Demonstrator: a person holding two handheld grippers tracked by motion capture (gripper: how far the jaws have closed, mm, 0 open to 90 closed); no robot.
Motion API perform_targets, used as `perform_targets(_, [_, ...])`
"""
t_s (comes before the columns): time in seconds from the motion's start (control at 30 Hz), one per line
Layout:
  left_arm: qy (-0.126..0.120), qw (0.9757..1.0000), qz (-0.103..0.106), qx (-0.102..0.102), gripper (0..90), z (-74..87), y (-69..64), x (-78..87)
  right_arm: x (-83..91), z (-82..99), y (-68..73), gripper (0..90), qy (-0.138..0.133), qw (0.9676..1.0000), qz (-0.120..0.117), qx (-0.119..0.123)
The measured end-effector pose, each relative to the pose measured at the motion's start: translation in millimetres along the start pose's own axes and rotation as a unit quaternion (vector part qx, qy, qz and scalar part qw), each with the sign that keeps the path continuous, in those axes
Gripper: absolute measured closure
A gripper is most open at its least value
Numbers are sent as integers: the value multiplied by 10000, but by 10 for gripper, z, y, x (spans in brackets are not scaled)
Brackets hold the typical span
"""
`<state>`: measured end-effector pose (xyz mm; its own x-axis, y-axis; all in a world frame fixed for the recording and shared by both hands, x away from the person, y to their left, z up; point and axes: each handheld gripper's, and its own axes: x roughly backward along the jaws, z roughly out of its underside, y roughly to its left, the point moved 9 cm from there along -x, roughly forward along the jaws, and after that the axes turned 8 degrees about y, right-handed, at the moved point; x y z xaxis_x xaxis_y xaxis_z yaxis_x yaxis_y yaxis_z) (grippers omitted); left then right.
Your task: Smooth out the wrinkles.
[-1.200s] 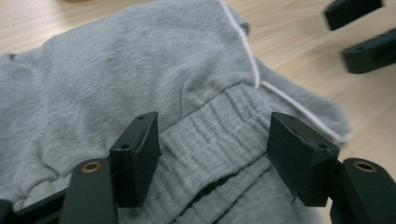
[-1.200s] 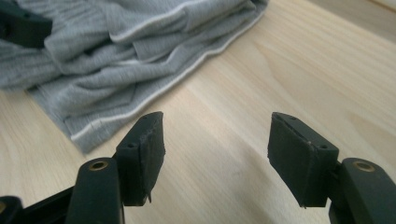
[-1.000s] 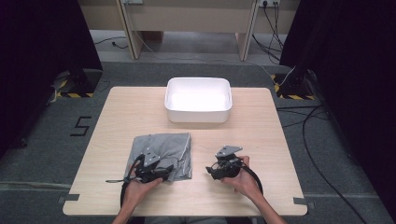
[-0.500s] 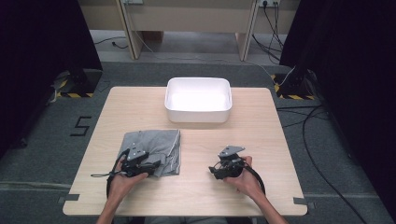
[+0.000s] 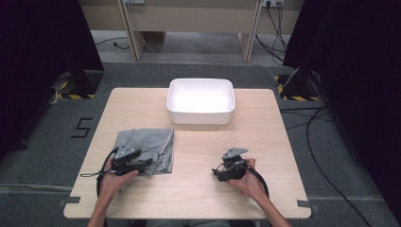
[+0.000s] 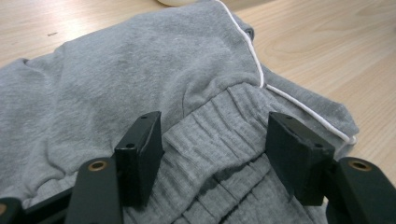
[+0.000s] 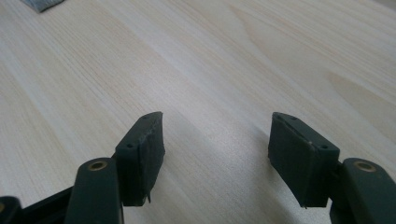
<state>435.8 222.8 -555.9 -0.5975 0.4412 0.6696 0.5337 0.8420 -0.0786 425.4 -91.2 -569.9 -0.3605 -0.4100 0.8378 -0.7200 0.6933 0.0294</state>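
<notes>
From above, the folded grey garment (image 5: 146, 149) lies on the wooden table (image 5: 265, 137), nearer my side than the white tub (image 5: 201, 100) and off toward my left. My left gripper (image 5: 135, 163) sits over the garment's near edge; my right gripper (image 5: 224, 171) rests well apart from it on bare wood. Along my left jaws, the fingers (image 6: 140, 156) stand spread over the ribbed waistband (image 6: 219, 140), pinching nothing. Along my right jaws, the fingers (image 7: 142, 154) are spread above bare tabletop.
</notes>
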Motion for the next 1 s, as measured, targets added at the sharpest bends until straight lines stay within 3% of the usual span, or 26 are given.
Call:
perform_targets(0.1, [-104, 9999, -13, 90, 358, -33, -16, 35, -2, 3, -4, 362, 4, 10000, 7, -28])
perform_targets(0.2, [-179, 9993, -93, 316, 326, -79, -62, 93, 1, 0, 1, 362, -5, 10000, -7, -21])
perform_targets(0.3, [-76, 9983, -322, 490, 305, -104, -138, 169, 2, 1, -2, 362, -7, 10000, 3, -38])
perform_targets(0.4, [-76, 9974, -358, 627, 300, -111, -214, 224, 9, -5, -12, 362, -37, 10000, 11, -37])
perform_targets(0.47, [10, 9953, -623, 735, 288, -46, -257, 268, 11, -4, -14, 362, -35, 10000, 14, -40])
perform_targets(0.53, [172, 9945, -698, 765, 284, 45, -265, 218, 9, -2, -14, 362, -17, 10000, 19, -24])
perform_targets(0.63, [270, 9934, -770, 801, 293, 140, -218, 109, -6, 4, -6, 362, 11, 10000, 26, 14])
perform_targets(0.83, [238, 9931, -925, 680, 348, 125, -80, 77, -17, 8, 9, 362, 34, 10000, 8, 14])
perform_targets(1.0, [255, 9906, -1138, 718, 347, 109, 34, 21, -20, 5, -12, 362, 22, 10000, 39, 8])
